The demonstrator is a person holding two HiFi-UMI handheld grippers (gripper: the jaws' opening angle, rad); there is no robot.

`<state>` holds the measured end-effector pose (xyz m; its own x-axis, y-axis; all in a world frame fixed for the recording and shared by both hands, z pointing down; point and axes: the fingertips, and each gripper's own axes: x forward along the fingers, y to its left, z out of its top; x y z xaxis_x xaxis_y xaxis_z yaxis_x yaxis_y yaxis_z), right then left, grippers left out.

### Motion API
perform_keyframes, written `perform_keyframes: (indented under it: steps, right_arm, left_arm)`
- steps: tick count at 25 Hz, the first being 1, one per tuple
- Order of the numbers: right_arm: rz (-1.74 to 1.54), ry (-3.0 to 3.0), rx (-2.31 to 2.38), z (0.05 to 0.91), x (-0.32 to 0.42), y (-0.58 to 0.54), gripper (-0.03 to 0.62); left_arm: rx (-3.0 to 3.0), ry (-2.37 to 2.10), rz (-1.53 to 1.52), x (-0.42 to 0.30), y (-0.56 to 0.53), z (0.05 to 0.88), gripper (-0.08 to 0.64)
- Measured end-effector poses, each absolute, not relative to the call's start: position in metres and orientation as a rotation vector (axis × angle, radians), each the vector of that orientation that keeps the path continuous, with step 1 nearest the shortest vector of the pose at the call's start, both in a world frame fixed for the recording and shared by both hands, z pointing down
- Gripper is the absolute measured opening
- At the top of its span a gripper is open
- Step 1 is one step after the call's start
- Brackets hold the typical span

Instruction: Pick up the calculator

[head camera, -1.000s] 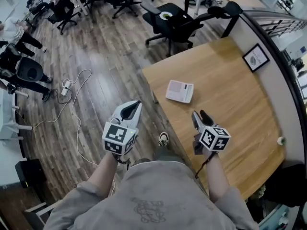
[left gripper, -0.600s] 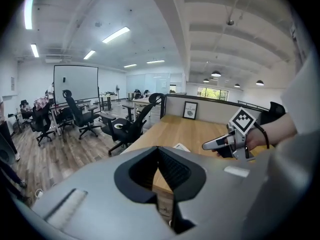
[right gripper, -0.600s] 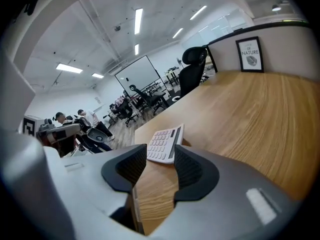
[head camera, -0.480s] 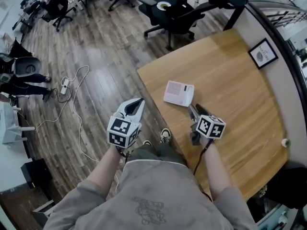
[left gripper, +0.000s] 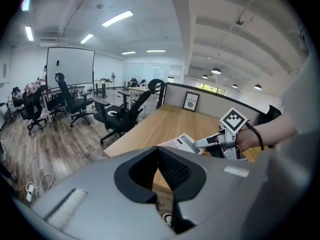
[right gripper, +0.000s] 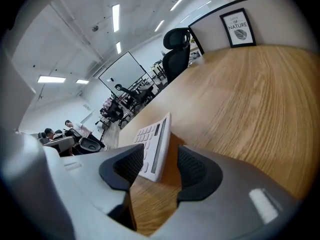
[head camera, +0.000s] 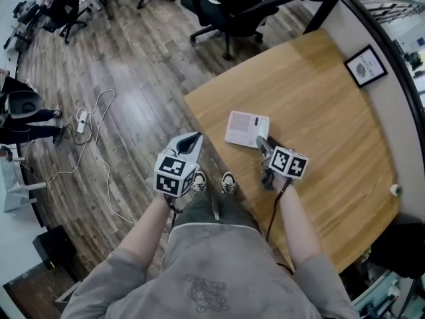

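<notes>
Nearest, the left gripper (head camera: pixel 193 138) hangs over the floor, just left of the table (head camera: pixel 319 92), its jaws clenched on nothing. A little farther and to the right, the right gripper (right gripper: pixel 160 160) is tilted down over the table with its jaws opening wide. The near end of the calculator (right gripper: pixel 156 141) sits between the pads, neither pressing on it. The calculator lies by the table's near-left edge, its long axis running away from those jaws. The right hand is much nearer, so closing looks like its next job.

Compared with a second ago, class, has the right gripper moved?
Yes: the right gripper has advanced across the table to the calculator, its opening jaws now straddling the near edge.
</notes>
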<state>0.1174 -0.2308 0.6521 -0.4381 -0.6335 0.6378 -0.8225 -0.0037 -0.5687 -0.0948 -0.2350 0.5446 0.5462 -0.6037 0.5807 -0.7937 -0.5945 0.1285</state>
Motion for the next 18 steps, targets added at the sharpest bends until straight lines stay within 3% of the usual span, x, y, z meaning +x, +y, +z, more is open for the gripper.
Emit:
perform_keyframes:
  steps: [9,18]
  right_arm:
    - [1.476,-2.031,1.516,0.672,0.108,-0.253,0.185]
    - [1.616,-2.075,1.544,0.662,0.105,-0.258,0.086]
  left_arm:
    - [2.37,-1.04,0.744,-0.092,-0.258,0.595,0.002]
    - [2.336,-0.994,0.748,-0.098,-0.269,0.611,0.002]
